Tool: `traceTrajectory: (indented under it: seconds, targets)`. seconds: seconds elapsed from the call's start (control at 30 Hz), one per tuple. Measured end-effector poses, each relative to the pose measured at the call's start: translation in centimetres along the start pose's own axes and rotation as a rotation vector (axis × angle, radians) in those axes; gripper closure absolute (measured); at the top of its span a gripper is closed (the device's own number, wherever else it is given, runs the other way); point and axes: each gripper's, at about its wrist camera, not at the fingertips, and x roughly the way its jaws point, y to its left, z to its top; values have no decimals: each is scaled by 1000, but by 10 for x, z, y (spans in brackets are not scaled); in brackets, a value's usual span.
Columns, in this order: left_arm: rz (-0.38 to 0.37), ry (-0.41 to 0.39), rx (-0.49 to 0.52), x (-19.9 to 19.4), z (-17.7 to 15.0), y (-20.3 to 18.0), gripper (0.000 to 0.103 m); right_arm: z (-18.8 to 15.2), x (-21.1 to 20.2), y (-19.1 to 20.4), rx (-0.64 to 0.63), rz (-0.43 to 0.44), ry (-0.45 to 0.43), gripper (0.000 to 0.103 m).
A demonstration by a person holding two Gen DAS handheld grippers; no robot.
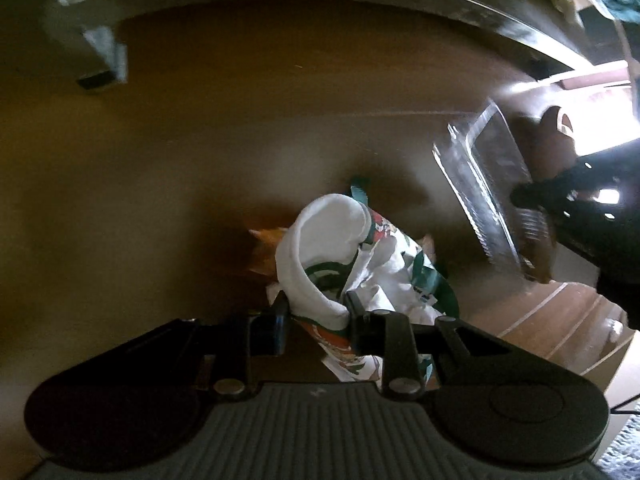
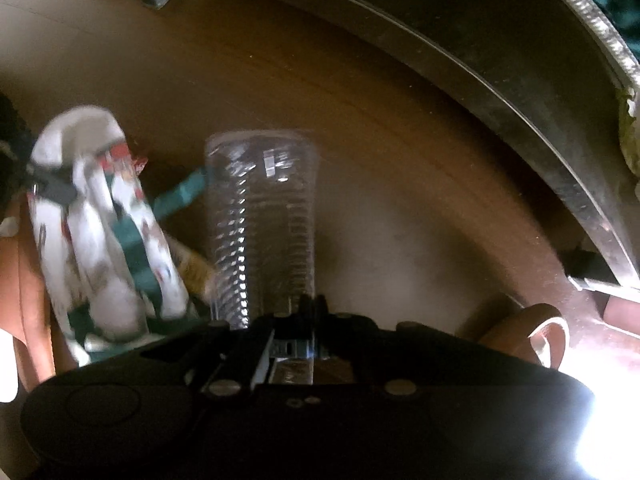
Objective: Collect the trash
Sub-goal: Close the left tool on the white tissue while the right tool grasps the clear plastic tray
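Two claws, both full. My left claw (image 1: 316, 306) is clamped on the rolled rim of a paper bag (image 1: 352, 256), white with green and red-orange print and green handles (image 1: 420, 276). Part of a round green ring mark shows on the bag near my fingers (image 1: 362, 320), but the print is too blurred for me to read any word or brand. Something orange (image 1: 264, 252) pokes out from behind the bag on its left side; I cannot tell what it is. The bag hangs above the brown floor (image 1: 180, 160).

My right claw (image 2: 290, 312) is closed narrow on the edge of a clear plastic box (image 2: 264, 216), ribbed along its sides, which sticks straight out ahead of the fingers. It bears no label that I can make out, only glints of light on the ridges. In the left view the same box (image 1: 492, 184) shows at the right, tilted, with the black right claw (image 1: 560, 200) gripping its lower end and part of my hand (image 1: 548, 144) above it.

From the right view the bag (image 2: 100, 216) is just to the left of the box, one green handle (image 2: 180, 196) reaching toward the box wall. A long metal frame (image 2: 500, 92) curves across the top of both views, with a square metal leg (image 1: 104, 60) standing on the floor. Bright glare fills the lower right corner of the right view.
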Motion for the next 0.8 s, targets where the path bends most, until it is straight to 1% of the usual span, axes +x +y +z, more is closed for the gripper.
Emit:
traceTrajectory:
  seconds: [0.1,0.2,0.23,0.27,0.3,0.33,0.37,0.4,0.47,0.53,0.6,0.67,0.8]
  targets:
    - [13,9,-20,0,6,14,75,0,2,-3,3,12,-1,103]
    - [17,13,-35,3,9,12,74,-1,6,-3,4,20,3,103]
    - [9,15,-45,3,8,10,72,-3,7,-7,0,24,4,103]
    - [-4,16,-51,2,8,10,68,-2,9,-5,0,27,5,103]
    - [-24,17,-55,0,7,11,63,-2,9,-6,-1,30,5,103]
    - [-36,18,-56,-4,6,16,42,-2,9,-7,-1,32,5,103]
    - [-44,15,-64,-8,5,17,26,-2,9,-8,-1,35,5,103]
    - [-55,-2,-68,-14,3,17,25,1,3,-10,3,36,5,103]
    - [-50,-35,-62,-26,-1,15,25,3,2,-12,9,39,2,103]
    - [-61,-77,-6,-41,-4,8,25,2,11,-9,17,43,0,103]
    - [-47,-106,82,-47,-6,-6,25,2,11,-7,19,46,0,103]
    - [-25,-104,177,-45,-8,-19,25,3,14,-6,18,48,2,103]
    - [-8,-86,248,-25,-7,-31,25,2,14,-8,15,55,2,103]
